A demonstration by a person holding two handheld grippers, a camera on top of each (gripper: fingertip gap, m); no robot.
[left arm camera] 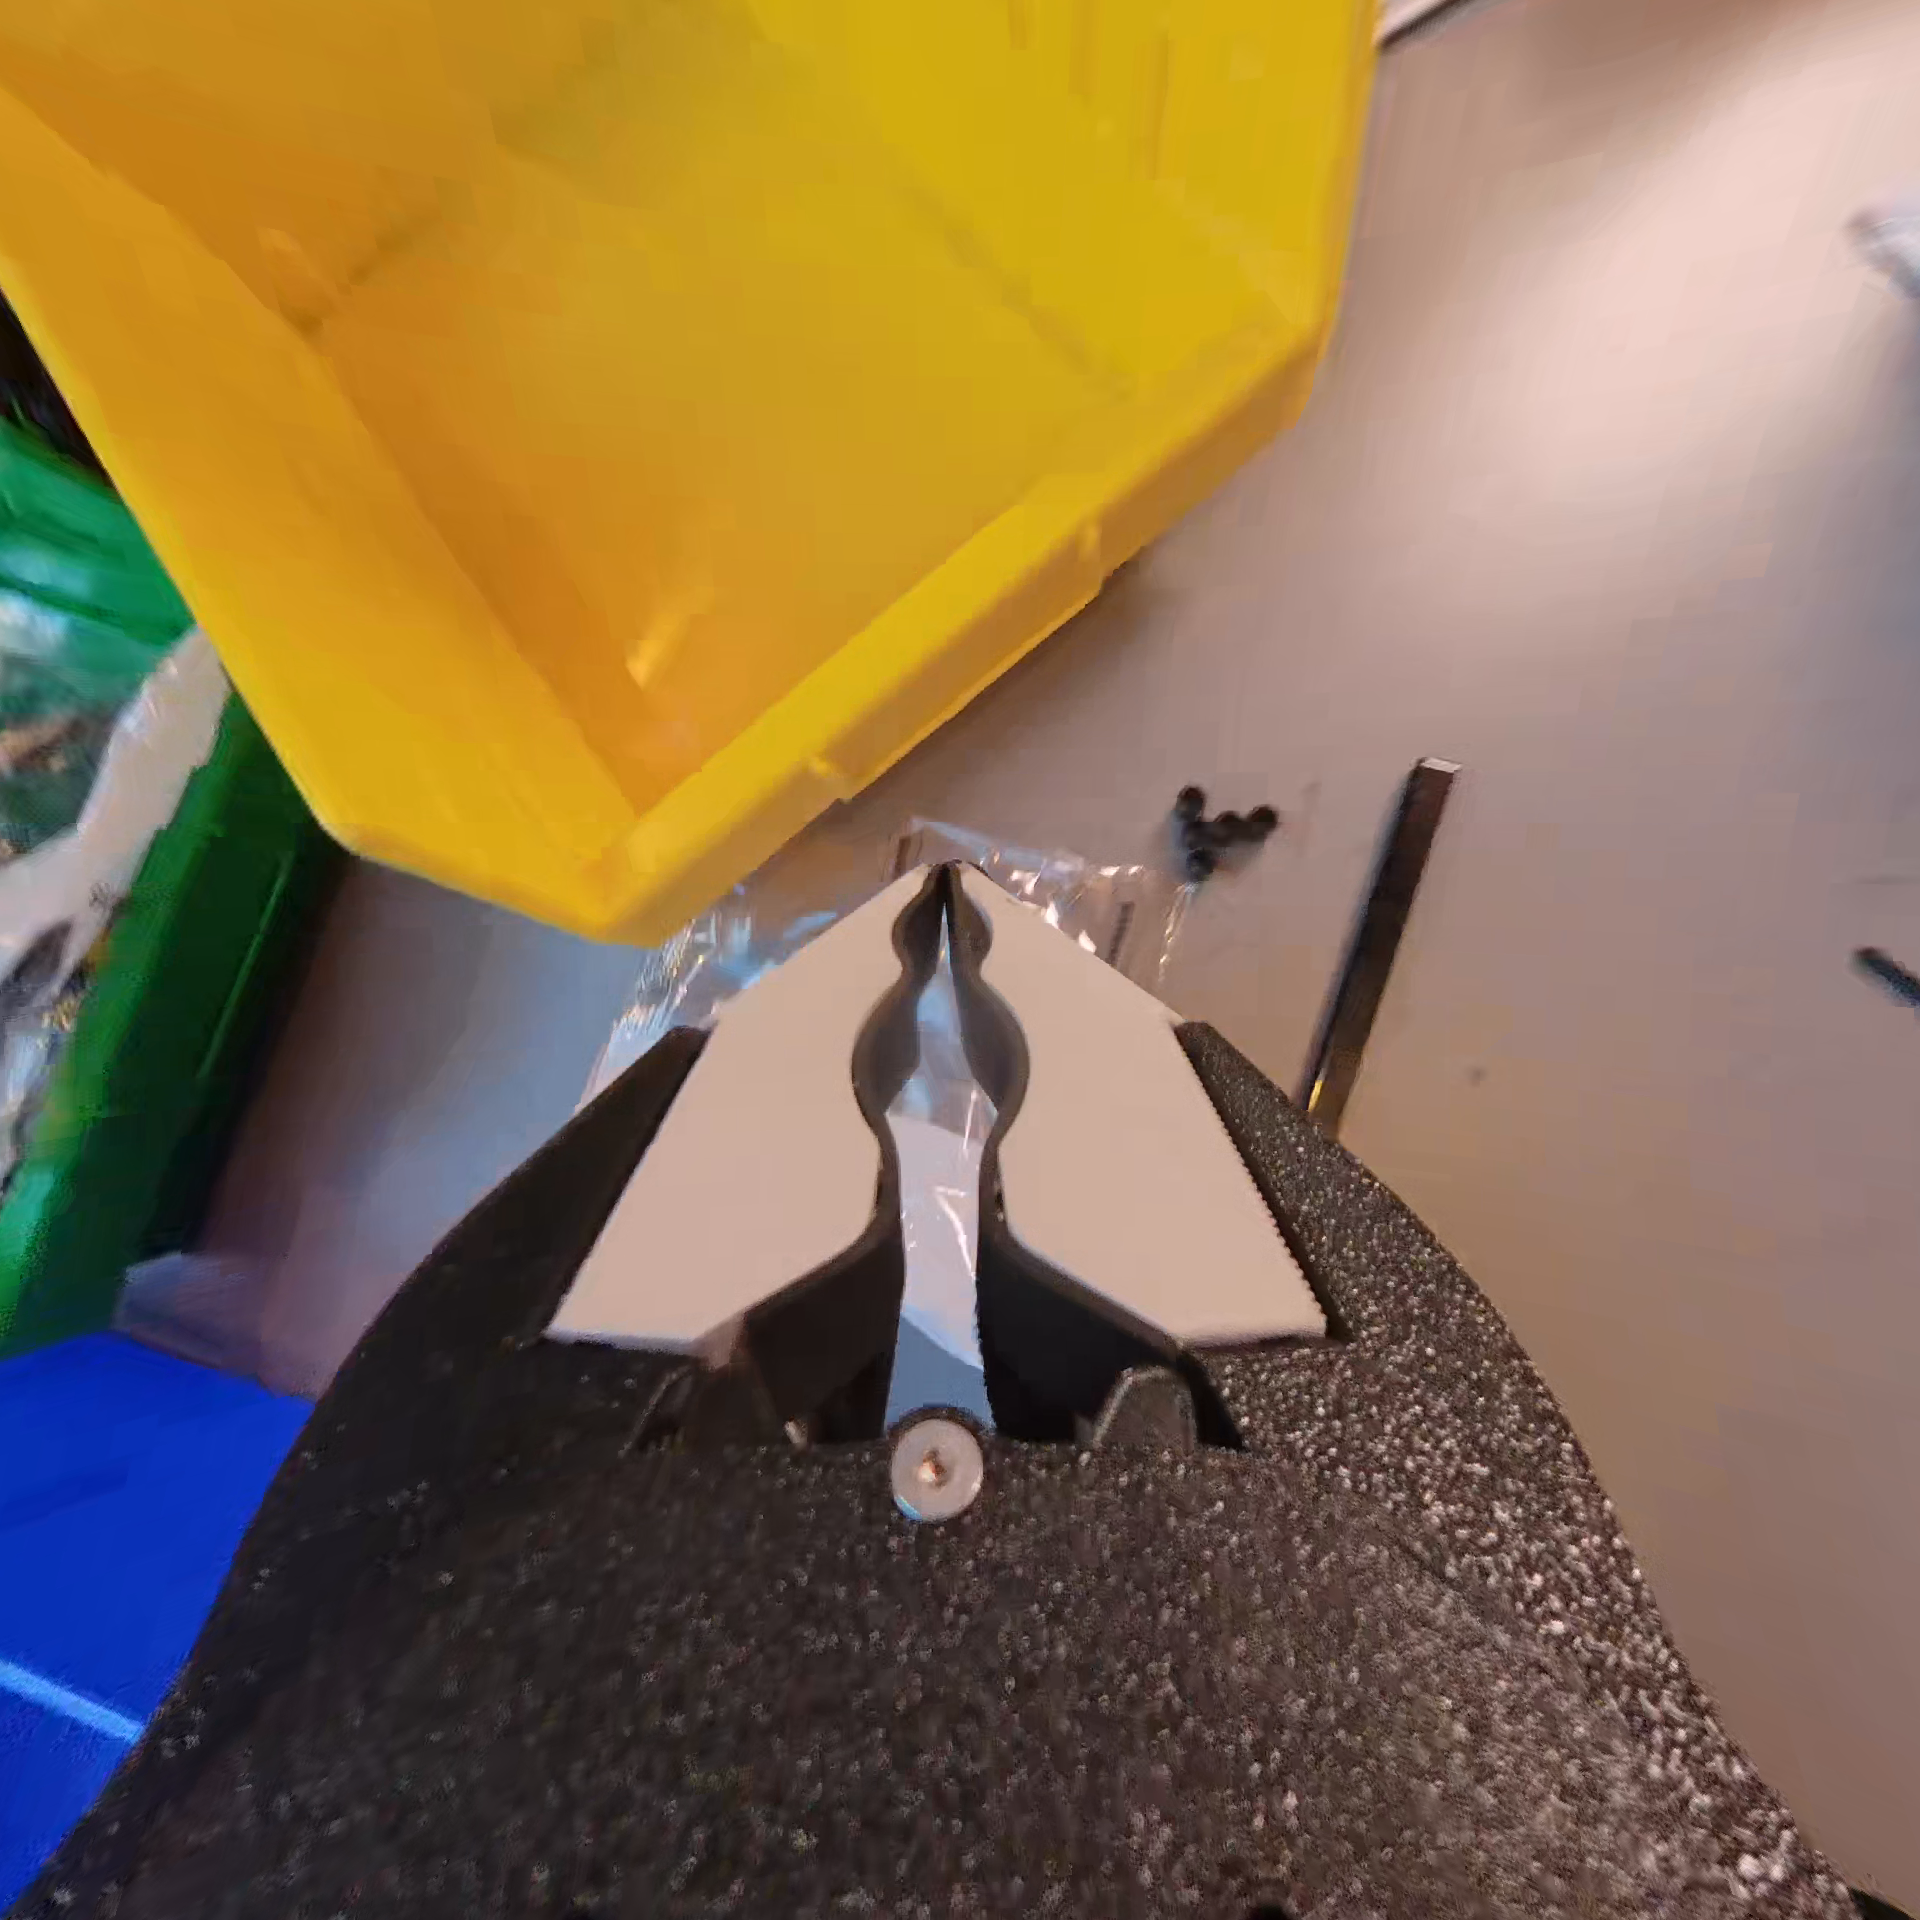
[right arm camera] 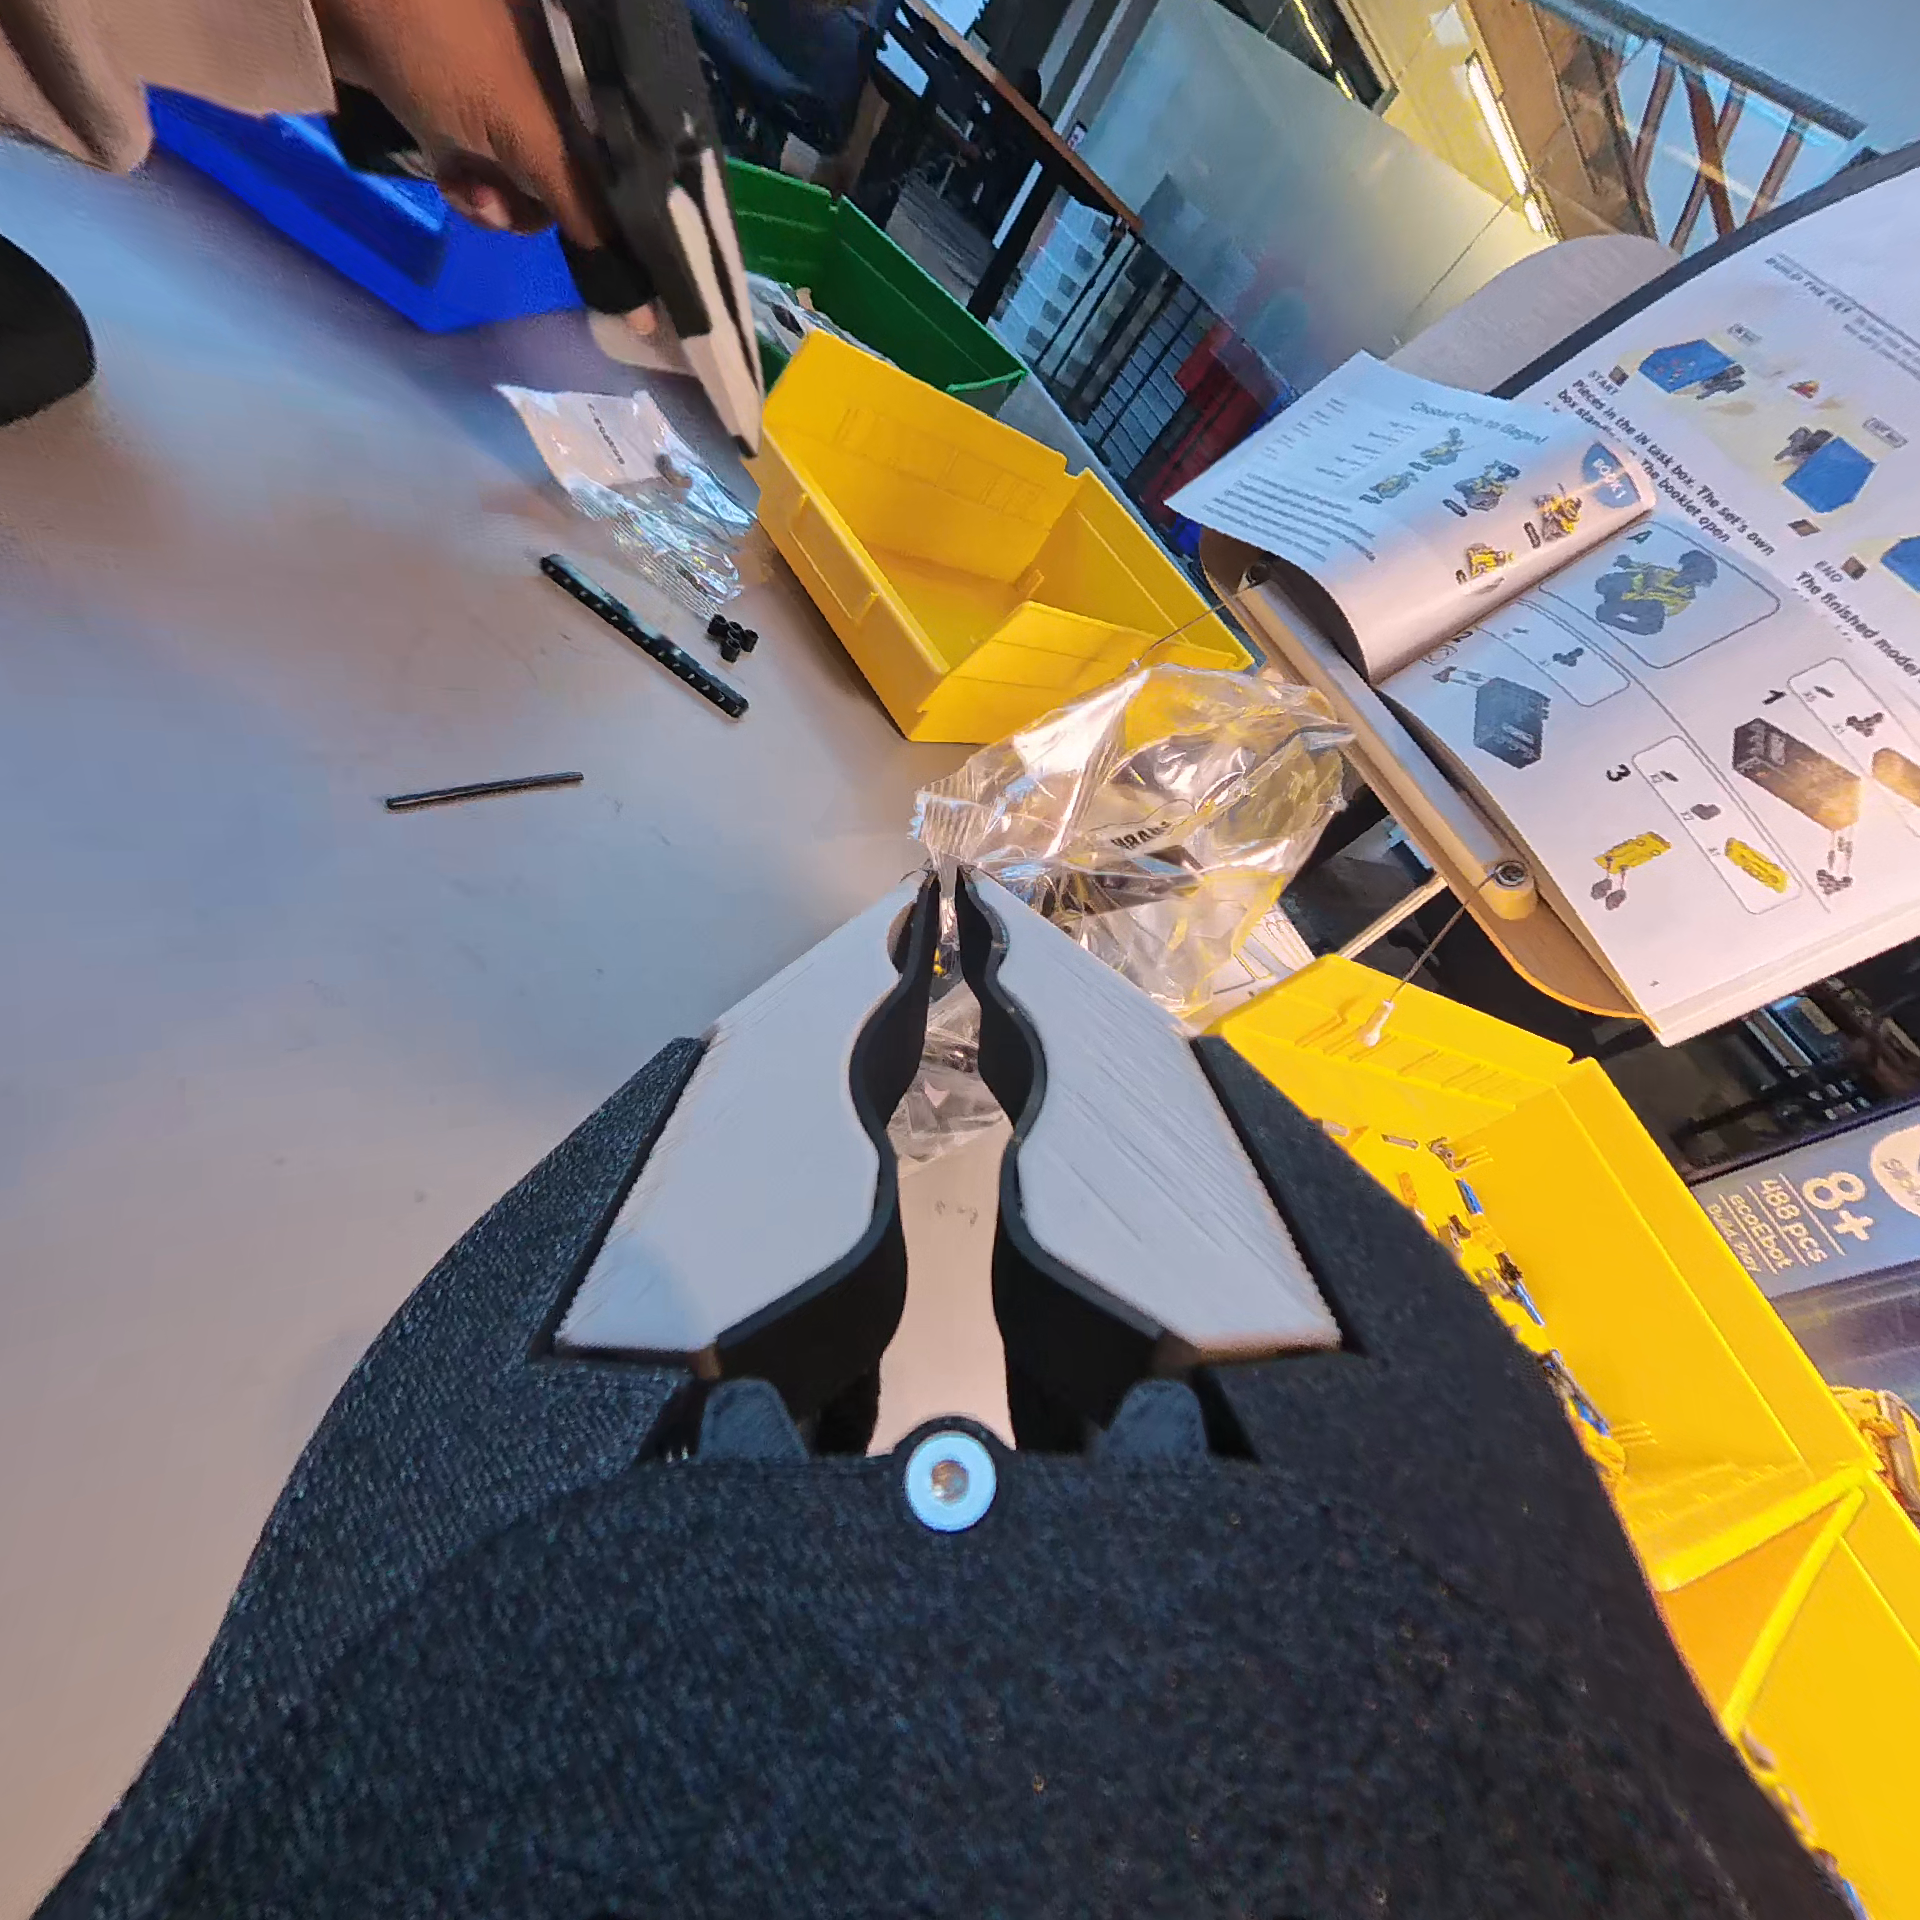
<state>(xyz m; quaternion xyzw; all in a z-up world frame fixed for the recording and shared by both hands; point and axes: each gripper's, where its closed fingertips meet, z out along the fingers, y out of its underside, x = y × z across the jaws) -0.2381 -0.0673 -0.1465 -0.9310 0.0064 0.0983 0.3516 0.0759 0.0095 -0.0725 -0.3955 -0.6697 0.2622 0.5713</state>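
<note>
My left gripper (left arm camera: 943,873) is shut, its tips together just over a small clear plastic bag (left arm camera: 1091,904) that lies on the grey table (left arm camera: 1558,520) beside an empty yellow bin (left arm camera: 312,520). In the right wrist view, the left gripper (right arm camera: 750,442) points down by the yellow bin's (right arm camera: 831,561) corner, next to that bag (right arm camera: 623,468). My right gripper (right arm camera: 945,883) is shut on the edge of a larger crumpled clear plastic bag (right arm camera: 1143,810), held up above the table.
A black beam (right arm camera: 644,636), small black pieces (right arm camera: 732,636) and a thin black axle (right arm camera: 483,790) lie on the table. Green (right arm camera: 883,281) and blue (right arm camera: 364,229) bins stand behind. An open booklet (right arm camera: 1662,675) on a stand and a yellow bin of parts (right arm camera: 1558,1247) are at the right. The tips of one gripper are about 35 cm away from the tips of the other.
</note>
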